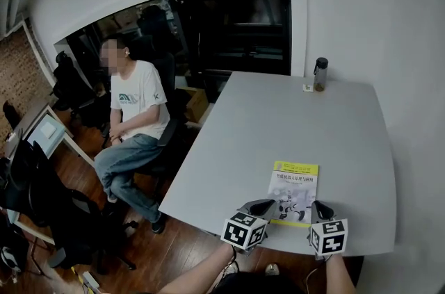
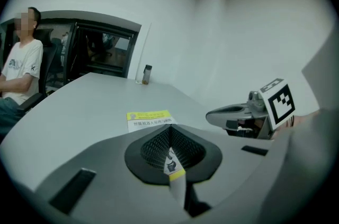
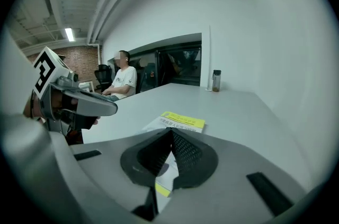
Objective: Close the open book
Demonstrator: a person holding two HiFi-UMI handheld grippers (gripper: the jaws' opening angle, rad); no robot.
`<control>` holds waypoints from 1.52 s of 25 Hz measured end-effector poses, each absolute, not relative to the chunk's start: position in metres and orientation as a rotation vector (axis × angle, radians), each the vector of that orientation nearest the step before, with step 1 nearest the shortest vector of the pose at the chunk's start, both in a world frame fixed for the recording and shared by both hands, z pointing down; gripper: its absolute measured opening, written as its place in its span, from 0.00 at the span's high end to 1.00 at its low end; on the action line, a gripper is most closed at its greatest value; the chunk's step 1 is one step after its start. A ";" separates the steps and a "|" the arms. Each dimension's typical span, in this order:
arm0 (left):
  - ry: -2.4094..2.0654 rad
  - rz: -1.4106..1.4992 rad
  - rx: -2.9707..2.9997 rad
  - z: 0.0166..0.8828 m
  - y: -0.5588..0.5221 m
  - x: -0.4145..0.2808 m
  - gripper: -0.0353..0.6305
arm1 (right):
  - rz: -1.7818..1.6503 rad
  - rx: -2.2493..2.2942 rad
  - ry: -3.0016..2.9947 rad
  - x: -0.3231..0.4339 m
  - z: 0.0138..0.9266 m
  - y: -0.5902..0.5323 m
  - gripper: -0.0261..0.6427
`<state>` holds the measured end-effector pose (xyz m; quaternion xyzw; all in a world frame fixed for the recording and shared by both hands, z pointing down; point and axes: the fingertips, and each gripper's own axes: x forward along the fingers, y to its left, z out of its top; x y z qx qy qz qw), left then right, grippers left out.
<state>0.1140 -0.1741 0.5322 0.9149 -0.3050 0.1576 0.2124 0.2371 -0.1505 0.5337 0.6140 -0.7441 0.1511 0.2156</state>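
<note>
A book (image 1: 295, 183) with a yellow and white cover lies closed and flat on the grey table (image 1: 264, 126), near the front edge. In the left gripper view the book (image 2: 150, 118) shows just beyond the jaws, and in the right gripper view the book (image 3: 180, 122) lies the same way. My left gripper (image 1: 268, 206) hovers at the book's near left corner and my right gripper (image 1: 321, 208) at its near right corner. Both have their jaws together with nothing clamped. The left gripper (image 2: 169, 130) sees the right gripper (image 2: 233, 112) beside it. The right gripper (image 3: 170, 133) sees the left gripper (image 3: 90, 104).
A dark-capped bottle (image 1: 320, 74) and a small white object (image 1: 306, 87) stand at the table's far edge by the wall. A person (image 1: 135, 119) sits on a chair left of the table. Office chairs and a desk (image 1: 42, 133) fill the far left.
</note>
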 end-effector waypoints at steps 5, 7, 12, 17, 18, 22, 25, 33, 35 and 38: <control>-0.929 0.352 2.557 0.495 -0.168 0.123 0.94 | 0.352 1.604 -2.229 0.216 0.497 -0.153 0.95; -0.959 0.311 2.559 0.482 -0.165 0.126 0.94 | 0.332 1.580 -2.291 0.207 0.482 -0.151 0.95; -0.980 0.295 2.608 0.460 -0.148 0.120 0.94 | 0.270 1.564 -2.368 0.184 0.451 -0.140 0.95; -0.969 0.287 2.620 0.449 -0.120 0.096 0.94 | 0.265 1.587 -2.374 0.160 0.436 -0.111 0.95; -0.967 0.288 2.620 0.448 -0.114 0.090 0.94 | 0.261 1.588 -2.373 0.154 0.436 -0.104 0.95; -0.967 0.294 2.633 0.443 -0.094 0.069 0.94 | 0.244 1.593 -2.371 0.130 0.434 -0.078 0.95; -0.960 0.287 2.648 0.438 -0.078 0.059 0.94 | 0.243 1.600 -2.383 0.118 0.428 -0.062 0.95; -0.949 0.262 2.692 0.422 -0.048 0.045 0.94 | 0.259 1.637 -2.421 0.102 0.414 -0.035 0.95; -0.951 0.256 2.700 0.418 -0.046 0.044 0.94 | 0.256 1.645 -2.429 0.102 0.410 -0.034 0.95; -0.952 0.253 2.706 0.415 -0.043 0.043 0.94 | 0.251 1.642 -2.439 0.099 0.407 -0.031 0.95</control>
